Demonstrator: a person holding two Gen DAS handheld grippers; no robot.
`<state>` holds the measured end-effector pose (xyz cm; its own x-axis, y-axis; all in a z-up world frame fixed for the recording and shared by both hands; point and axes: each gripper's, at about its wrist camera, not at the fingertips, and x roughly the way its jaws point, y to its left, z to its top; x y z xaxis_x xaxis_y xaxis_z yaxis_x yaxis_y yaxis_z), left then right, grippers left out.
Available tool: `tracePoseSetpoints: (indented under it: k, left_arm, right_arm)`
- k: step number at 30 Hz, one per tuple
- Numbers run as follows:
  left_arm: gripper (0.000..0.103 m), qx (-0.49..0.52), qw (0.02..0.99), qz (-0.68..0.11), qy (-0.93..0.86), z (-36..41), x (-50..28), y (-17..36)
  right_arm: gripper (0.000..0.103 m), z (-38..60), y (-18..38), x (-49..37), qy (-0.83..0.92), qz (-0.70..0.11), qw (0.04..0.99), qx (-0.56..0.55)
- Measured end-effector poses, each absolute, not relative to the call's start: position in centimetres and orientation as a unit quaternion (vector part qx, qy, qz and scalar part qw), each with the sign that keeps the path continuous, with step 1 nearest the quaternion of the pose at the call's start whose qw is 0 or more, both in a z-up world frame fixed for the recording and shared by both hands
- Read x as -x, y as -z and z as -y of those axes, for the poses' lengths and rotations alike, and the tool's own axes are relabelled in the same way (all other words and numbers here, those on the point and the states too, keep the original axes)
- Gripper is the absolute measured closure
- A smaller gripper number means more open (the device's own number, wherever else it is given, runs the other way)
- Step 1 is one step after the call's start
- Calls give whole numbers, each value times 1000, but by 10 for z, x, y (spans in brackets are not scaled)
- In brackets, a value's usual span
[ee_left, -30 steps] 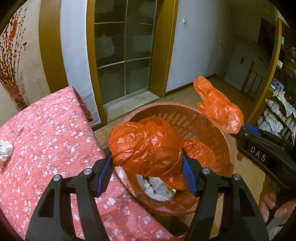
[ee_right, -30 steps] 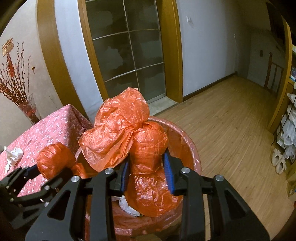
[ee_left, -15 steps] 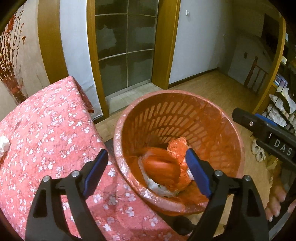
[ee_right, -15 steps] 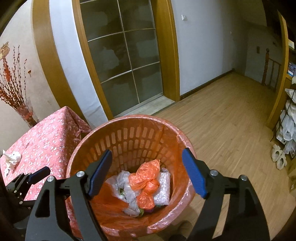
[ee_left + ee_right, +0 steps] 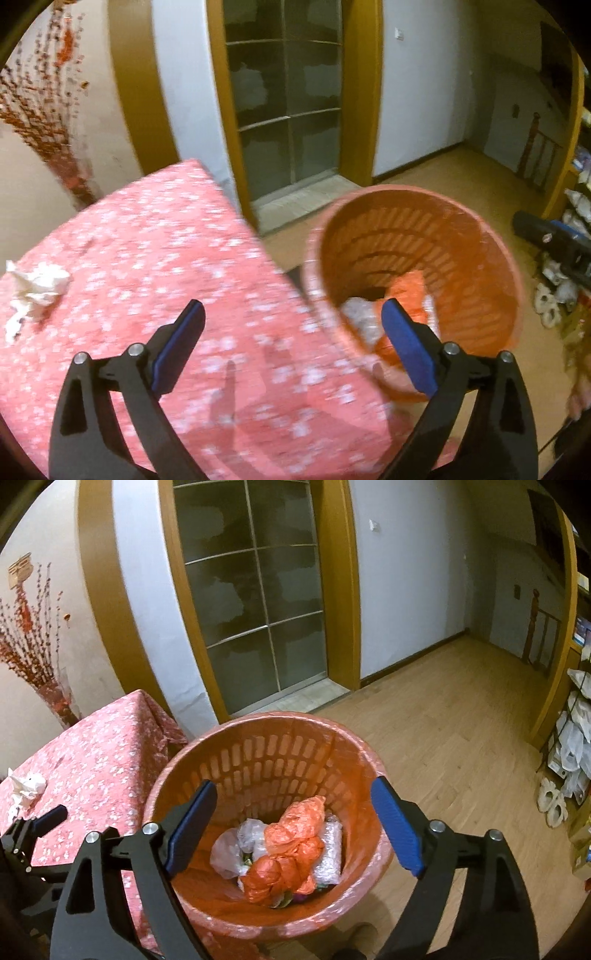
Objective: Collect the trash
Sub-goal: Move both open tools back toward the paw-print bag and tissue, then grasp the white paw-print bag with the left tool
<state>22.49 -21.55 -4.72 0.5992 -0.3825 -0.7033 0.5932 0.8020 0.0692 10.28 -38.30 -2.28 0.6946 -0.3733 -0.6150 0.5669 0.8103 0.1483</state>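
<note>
The right tool hangs released over the mouth of the orange basket, its blue pads spread wide with nothing between them; its jaws have just been opening. A second ago it clamped a knotted orange plastic bag, and that orange bag now lies in the bottom of the basket. The left tool is released too, its jaws likewise just opened and empty. Earlier it gripped another bunch of the same orange plastic above the basket; now it has swung away from the basket and looks down over the table, which stands just beside the basket under a pink flowered cloth.

That change reads as one drop finished: the bag is let go and has landed inside rather than on the rim or the floor.

In the basket, the orange bag rests on top of a clear crumpled plastic bag and against a piece of bubble wrap, with small darker scraps under them that are too small to name. The basket is well short of full.

On the table, well apart from the basket, lies a crumpled white tissue. By my judgement it is the next piece to collect, and the left tool already faces that way.
</note>
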Motion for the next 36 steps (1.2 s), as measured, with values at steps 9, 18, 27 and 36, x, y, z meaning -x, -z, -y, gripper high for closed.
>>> tracePoseSetpoints:
  k: [9,18,27,36]
  left_arm:
    - [7,-137,909,-353,175,116,-259,45]
    - [7,-98,930,-353,21,-34,-309,40]
    - [19,-27,922,-386,-22,-123,-386,45]
    - [20,-10,908,-418,24,-124,-435,64]
  right_arm:
    - [8,330,15,-127,216,-292,925,-113]
    - [8,266,16,-158,127,-306,940,-86]
    - [8,216,15,-197,85,-314,943,-72]
    - [8,177,17,-227,59,-327,942,-48]
